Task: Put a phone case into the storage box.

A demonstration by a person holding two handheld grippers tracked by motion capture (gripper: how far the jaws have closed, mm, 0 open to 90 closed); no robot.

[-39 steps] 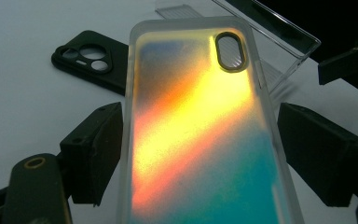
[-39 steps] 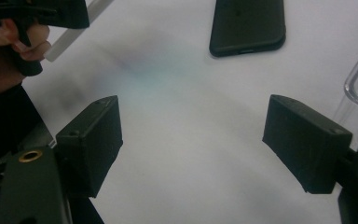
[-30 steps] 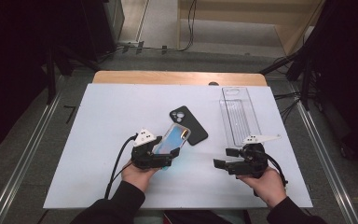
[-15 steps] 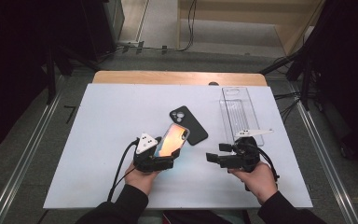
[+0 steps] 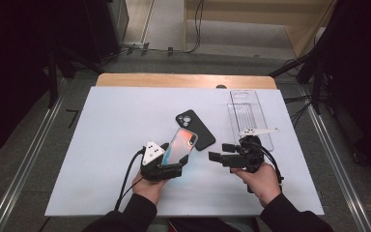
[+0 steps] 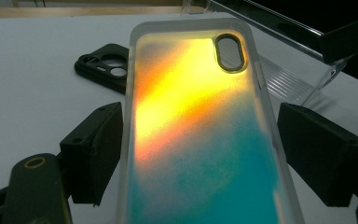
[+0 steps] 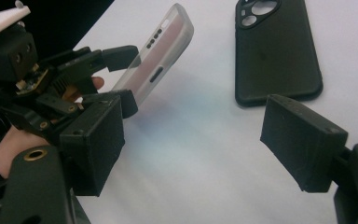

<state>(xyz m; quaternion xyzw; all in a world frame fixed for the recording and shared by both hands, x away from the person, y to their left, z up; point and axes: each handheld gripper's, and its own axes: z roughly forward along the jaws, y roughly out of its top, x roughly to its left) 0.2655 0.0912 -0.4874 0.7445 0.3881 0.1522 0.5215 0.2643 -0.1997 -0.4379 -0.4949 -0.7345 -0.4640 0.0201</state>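
Observation:
A translucent phone case with an orange-to-teal back is tilted up off the white table. My left gripper is shut on its lower end, and its two jaws press the case's long edges. A black phone case lies flat just beyond it, camera cutout at the far end. My right gripper hovers to the right, open, with nothing between its jaws, and points left. The right gripper view shows the coloured case edge-on in the other gripper, and the black case ahead.
A clear plastic tray lies at the table's back right, just beyond my right gripper. A wooden strip runs along the far edge. Metal rails and cables flank the table. Bare white surface spreads to the left.
My right gripper has moved left toward the coloured case. The left gripper has tipped the case up more steeply while staying in about the same place.

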